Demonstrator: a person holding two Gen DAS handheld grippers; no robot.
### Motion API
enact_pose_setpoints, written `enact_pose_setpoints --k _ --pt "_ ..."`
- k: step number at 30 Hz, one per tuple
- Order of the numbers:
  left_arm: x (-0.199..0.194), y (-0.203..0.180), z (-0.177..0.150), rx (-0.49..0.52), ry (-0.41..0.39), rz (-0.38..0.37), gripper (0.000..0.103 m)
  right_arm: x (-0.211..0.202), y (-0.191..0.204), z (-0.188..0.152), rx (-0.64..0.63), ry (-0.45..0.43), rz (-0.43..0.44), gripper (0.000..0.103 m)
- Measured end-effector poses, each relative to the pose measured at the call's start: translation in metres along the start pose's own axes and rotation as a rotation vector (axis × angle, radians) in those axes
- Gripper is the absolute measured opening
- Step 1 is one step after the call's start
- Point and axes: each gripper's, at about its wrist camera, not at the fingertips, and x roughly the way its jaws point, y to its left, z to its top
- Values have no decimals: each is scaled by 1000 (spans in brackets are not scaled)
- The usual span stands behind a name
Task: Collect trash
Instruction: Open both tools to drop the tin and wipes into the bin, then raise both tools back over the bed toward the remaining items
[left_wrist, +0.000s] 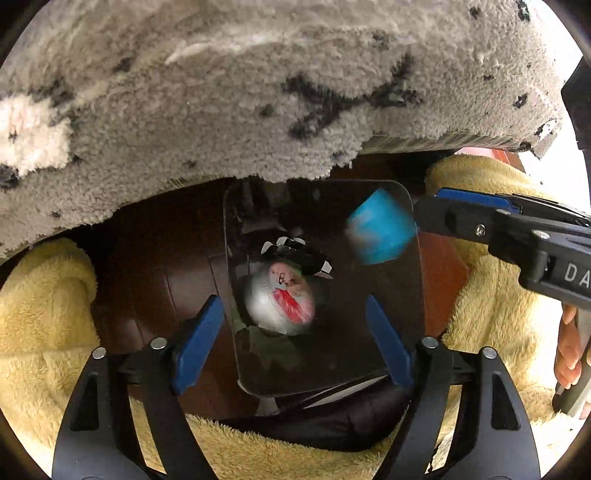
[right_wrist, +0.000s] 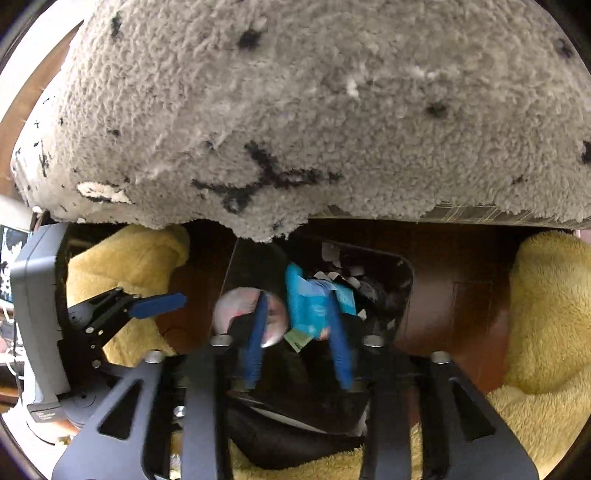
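Both our grippers hang above the dark bin (left_wrist: 413, 295) at frame centre. The left gripper (left_wrist: 295, 336) is spread wide, the white wad (left_wrist: 277, 306) below it. The right gripper (right_wrist: 295, 339) is half spread; the blurred blue wrapper (right_wrist: 310, 302) sits between its fingers, and whether they touch it we cannot tell. It may snag there, or drop onto the wood floor (right_wrist: 454, 306).

This looks like a room in a home. A shaggy grey rug (left_wrist: 258, 92) with black flecks and an irregular edge lies on a dark reddish-brown wooden floor (right_wrist: 461, 295) laid in planks. The person standing over it wears fluffy yellow slippers (left_wrist: 40, 314), one on either side of a small dark bin (left_wrist: 413, 280) lined with a bag and holding household scraps. At the far left edge of the right wrist view there may be cables and a small screen (right_wrist: 11, 254), though that corner is too distorted to tell.
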Motion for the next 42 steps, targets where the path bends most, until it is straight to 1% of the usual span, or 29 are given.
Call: enact_pose_setpoints --k 3,4,5,6,7,9,10,11,15,18,21,25,30,37,42 --pt "-7 1 2 -1 -12 9 78 -3 -5 -1 8 -24 -14 53" --pt "-9 0 2 -2 -17 11 79 -7 -5 -1 9 -37 -26 61" --pt "-11 2 2 -2 -24 12 81 -10 -5 -1 10 -54 -41 66" --pt "-15 2 2 0 -32 15 84 -14 -6 -1 8 -68 -56 69" --pt "-19 2 2 3 -42 21 86 -18 -6 -1 8 -87 -80 77" --pt "-28 -1 3 13 -68 43 92 -26 -6 1 7 -116 -118 79" --pt "-32 -1 4 16 -81 52 94 -29 -7 1 9 -127 -135 87" --pt "-35 1 6 17 -92 57 95 -33 -6 2 11 -139 -151 89" --pt "-53 0 7 13 -133 58 95 -49 -5 4 -5 -171 -194 89" --pt "-71 2 12 22 -169 66 95 -60 -6 2 -7 -189 -196 89" --pt "-89 1 12 41 -211 81 95 -71 -4 9 -8 -210 -184 89" --pt "-116 3 15 45 -277 88 95 -95 -5 15 -12 -265 -169 89" --pt "-150 5 24 47 -369 108 95 -134 -4 27 -36 -362 -186 89" --pt "-185 24 51 15 -453 167 95 -168 0 55 -57 -467 -215 89" --pt "-199 38 73 -36 -492 173 95 -178 4 73 -79 -506 -230 89"
